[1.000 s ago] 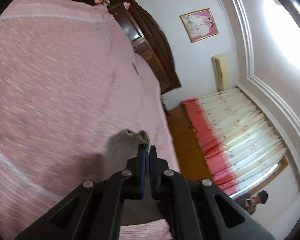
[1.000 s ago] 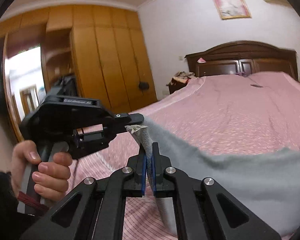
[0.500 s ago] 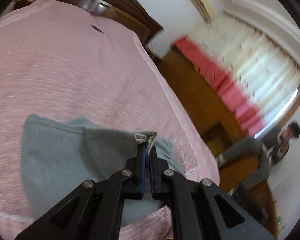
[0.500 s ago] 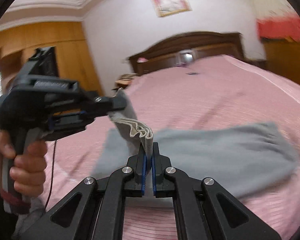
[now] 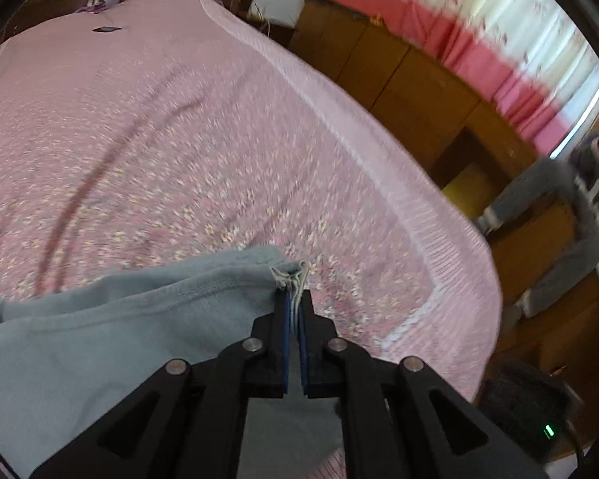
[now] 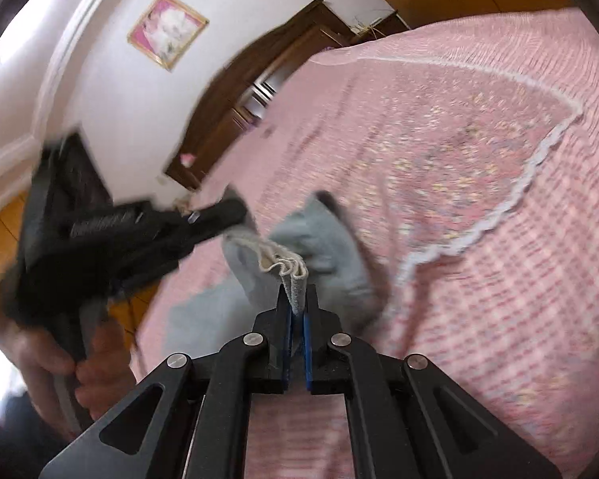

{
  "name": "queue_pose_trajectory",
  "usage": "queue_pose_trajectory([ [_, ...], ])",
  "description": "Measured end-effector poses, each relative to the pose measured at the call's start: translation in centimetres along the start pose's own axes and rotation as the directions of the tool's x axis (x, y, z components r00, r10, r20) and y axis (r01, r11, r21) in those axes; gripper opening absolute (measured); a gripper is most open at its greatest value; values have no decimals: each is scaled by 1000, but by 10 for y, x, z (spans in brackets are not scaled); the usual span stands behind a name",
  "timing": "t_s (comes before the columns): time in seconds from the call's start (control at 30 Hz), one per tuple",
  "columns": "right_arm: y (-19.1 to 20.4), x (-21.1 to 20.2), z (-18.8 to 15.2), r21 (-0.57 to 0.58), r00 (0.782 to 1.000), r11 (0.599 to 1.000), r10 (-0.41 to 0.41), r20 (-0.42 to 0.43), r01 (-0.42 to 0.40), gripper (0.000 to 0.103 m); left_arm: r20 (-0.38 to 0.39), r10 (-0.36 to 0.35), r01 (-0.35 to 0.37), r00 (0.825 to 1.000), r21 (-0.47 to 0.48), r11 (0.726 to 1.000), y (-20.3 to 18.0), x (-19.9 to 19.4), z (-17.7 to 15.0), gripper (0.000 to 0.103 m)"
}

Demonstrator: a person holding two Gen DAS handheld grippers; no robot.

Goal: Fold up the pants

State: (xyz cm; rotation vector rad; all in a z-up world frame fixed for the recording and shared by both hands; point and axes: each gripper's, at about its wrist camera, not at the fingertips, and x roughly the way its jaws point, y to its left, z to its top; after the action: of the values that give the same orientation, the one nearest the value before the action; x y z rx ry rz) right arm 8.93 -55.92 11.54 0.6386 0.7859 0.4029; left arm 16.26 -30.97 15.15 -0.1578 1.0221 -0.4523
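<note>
Both grippers swung across the bed since a second ago: views rolled hard, the wardrobe dropped out of my right view, and the pants went from hanging off the jaws to draping onto the cover

Left to right:
- left hand (image 6: 60, 363) on the handle, blurred, far left of the right wrist view
- left gripper (image 5: 295, 299) clenched on a bunched edge of the grey pants (image 5: 112, 343), cord ends sticking out past the tips
- right gripper (image 6: 296, 297) clamped on another gathered bit of the same edge, pleats fanned above the jaws; the left gripper's tips sit just beside that bunch
- pants run down from both grips onto the pink bedspread (image 5: 187, 151), near its foot end; most of the cloth lies on the cover, the gripped edge is lifted
- right of the bed: wood cabinets (image 5: 411, 80), red and white curtain (image 5: 471, 40), a seated person (image 5: 571, 219)

Progress, my read: early to mid. Pants are gathered at one end and being laid out or carried over; no clean fold with flat squared edges shows yet. Left to do: set the held end down on the rest, release, smooth, likely another fold. Blur is heavy, so I can't tell how many layers are stacked

Count: 1 pair of pants, 2 grippers, 1 bed, 1 headboard (image 6: 267, 64), 1 framed picture (image 6: 167, 30) on the wall, 1 small dark item (image 5: 106, 30) on the cover near the headboard, 1 person seated
</note>
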Motion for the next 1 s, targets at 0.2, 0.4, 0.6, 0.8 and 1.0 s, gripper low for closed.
queue_pose_trajectory([
  [0.2,-4,2,-12,-41,992,991,-127,8,128,47,-17,-72,71,997,-44,996,32,-1,-13,44],
  [0.4,-20,-45,-8,31,978,991,-137,159,134,75,258,14,-9,966,-22,1000,128,-110,-96,58],
  [0.6,-20,-32,-5,74,982,992,-115,150,105,75,291,49,23,956,-240,970,224,-137,-160,58],
  [0.8,24,14,-5,-169,947,932,-309,93,320,75,266,35,41,963,-274,961,264,-124,-149,57],
  [1.0,5,19,7,-76,890,888,-447,86,454,3,134,190,-157,973,-222,962,269,-96,-85,56],
])
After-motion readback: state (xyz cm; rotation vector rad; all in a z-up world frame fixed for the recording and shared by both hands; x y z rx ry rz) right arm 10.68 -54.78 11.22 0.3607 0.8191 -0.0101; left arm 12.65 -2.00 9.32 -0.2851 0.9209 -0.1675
